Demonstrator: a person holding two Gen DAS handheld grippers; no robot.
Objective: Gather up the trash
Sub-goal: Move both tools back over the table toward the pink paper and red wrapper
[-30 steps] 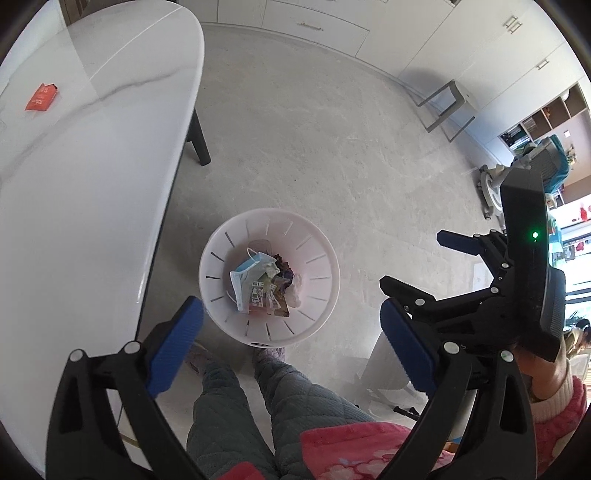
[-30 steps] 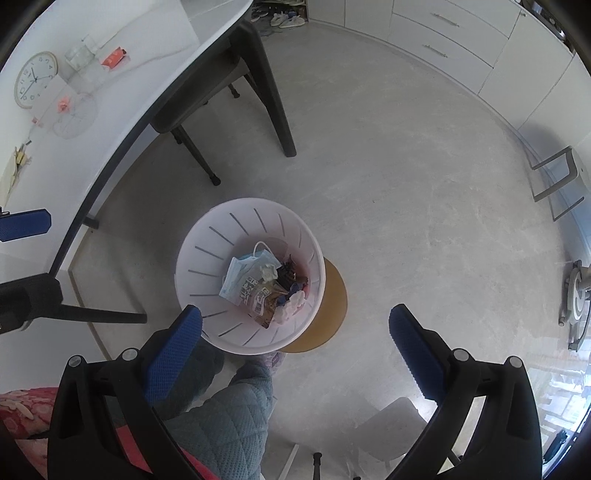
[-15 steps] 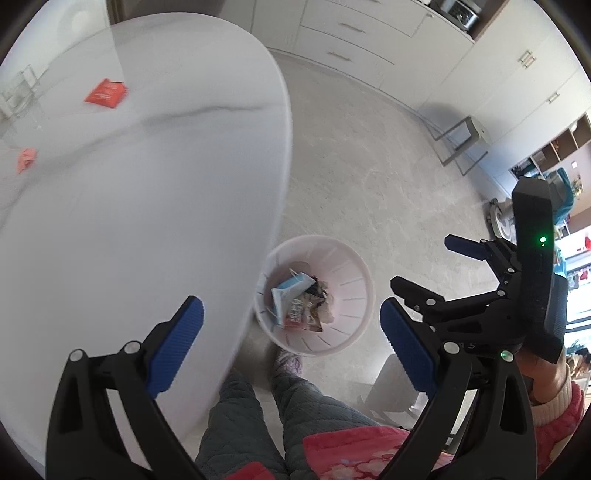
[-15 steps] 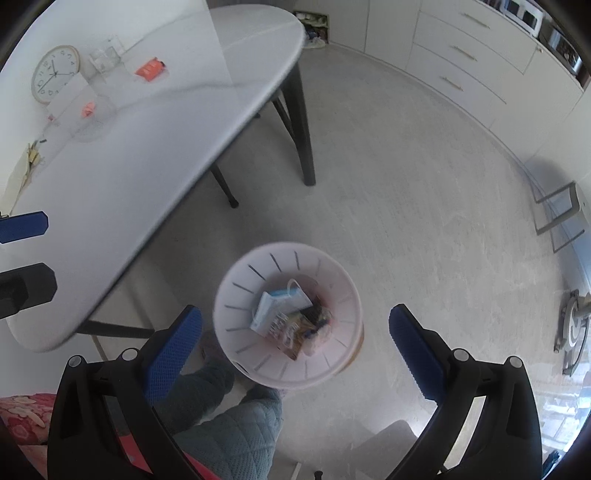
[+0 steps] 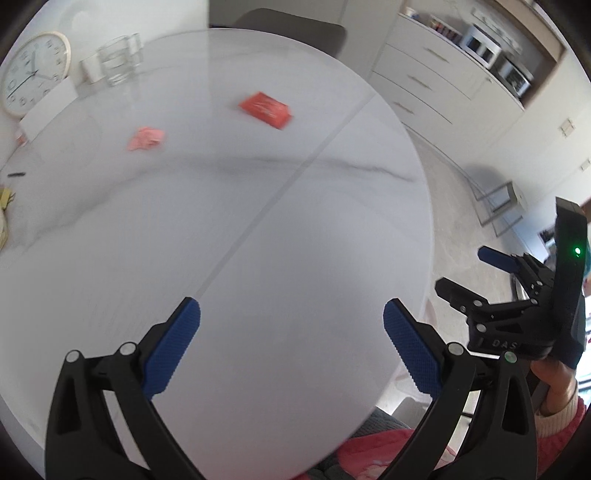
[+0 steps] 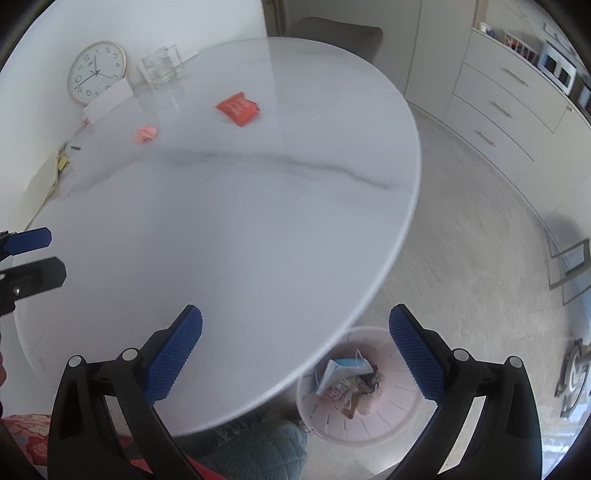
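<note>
White marble-look table (image 5: 258, 240) fills most of both wrist views, grey vein running across it, a straight seam line diagonal in the left view.

Left gripper (image 5: 291, 345): blue-padded fingers (image 5: 171, 349) spread wide, nothing between them, held above the near part of the tabletop. Its tips also show at the left edge of the right view (image 6: 31, 254), apart there too.

Right gripper (image 6: 295, 349): fingers (image 6: 415, 352) wide apart as well, empty, sitting over the near-right table edge. In the left view it shows at far right (image 5: 517, 302), off the table edge over the floor, green LED lit, person's hand under it.

Trash on the table:
- red wrapper (image 5: 266, 109) (image 6: 238, 108), flat on the far half of the top, well apart from both grippers.
- pink crumpled scrap (image 5: 146, 138) (image 6: 145, 133), left of the wrapper, near it but not touching. Blurred in the left view.

Trash bin (image 6: 373, 432): white slotted basket on the floor, near right, partly tucked under the table edge, between the right gripper's fingers in its view. Holds mixed trash, including a light blue packet (image 6: 341, 371) and some printed wrappers. Bin does not show in the left view.

Other stuff at the far-left end of the table: round wall-style clock (image 6: 96, 72) leaning by the wall, clear glass (image 6: 159, 68) just right of it, white card (image 6: 107, 101) in front of the clock. Grey chair back (image 6: 332, 35) beyond the far edge. White drawers (image 6: 506, 99) along the far-right wall.
</note>
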